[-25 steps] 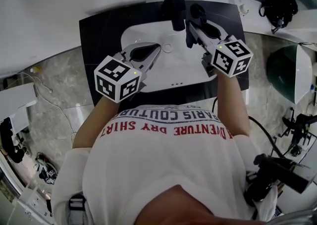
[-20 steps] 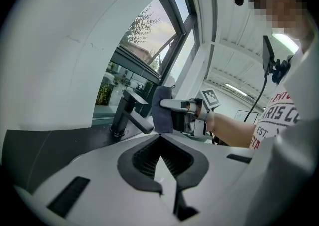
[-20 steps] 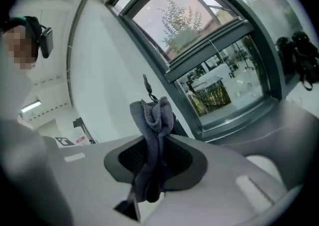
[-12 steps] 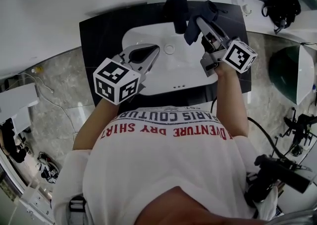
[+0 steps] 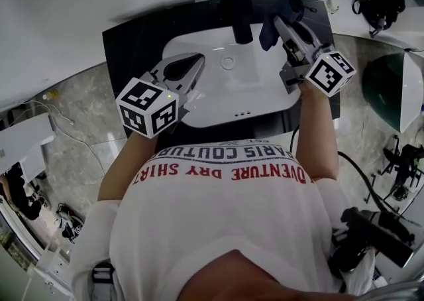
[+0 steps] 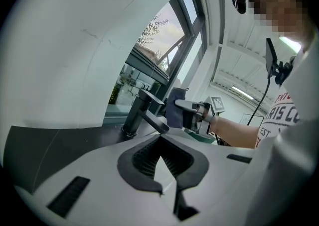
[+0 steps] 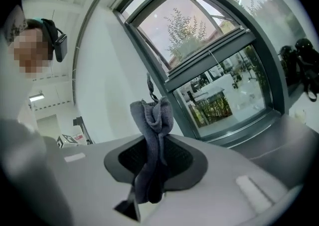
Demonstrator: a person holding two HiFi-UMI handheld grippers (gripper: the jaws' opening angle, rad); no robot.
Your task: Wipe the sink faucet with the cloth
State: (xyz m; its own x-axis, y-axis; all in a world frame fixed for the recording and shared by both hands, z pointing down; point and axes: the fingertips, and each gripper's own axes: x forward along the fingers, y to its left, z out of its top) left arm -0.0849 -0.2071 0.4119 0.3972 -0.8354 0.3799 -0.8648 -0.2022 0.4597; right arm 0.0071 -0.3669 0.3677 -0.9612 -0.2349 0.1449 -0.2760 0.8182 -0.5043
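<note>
A black faucet (image 5: 237, 6) stands at the back of the white sink (image 5: 218, 104); in the left gripper view the faucet (image 6: 143, 114) shows its spout pointing toward me. My right gripper (image 5: 286, 26) is shut on a dark blue-grey cloth (image 5: 277, 16), held just right of the faucet with a small gap. The cloth (image 7: 152, 140) hangs bunched between the jaws of the right gripper (image 7: 153, 163). My left gripper (image 5: 184, 67) hovers over the sink's left side, shut and holding nothing. From the left gripper (image 6: 162, 158) I see the cloth (image 6: 174, 111) beside the spout.
The sink sits in a black counter (image 5: 132, 41) below a window (image 7: 209, 70). A white wall panel (image 5: 79, 21) lies to the left. A black bag (image 5: 377, 1) and a dark round glass piece (image 5: 384, 94) are at the right, above grey marble floor.
My right gripper has carried the cloth away from the faucet's front, back and to the right. The left gripper has drifted slightly left.
</note>
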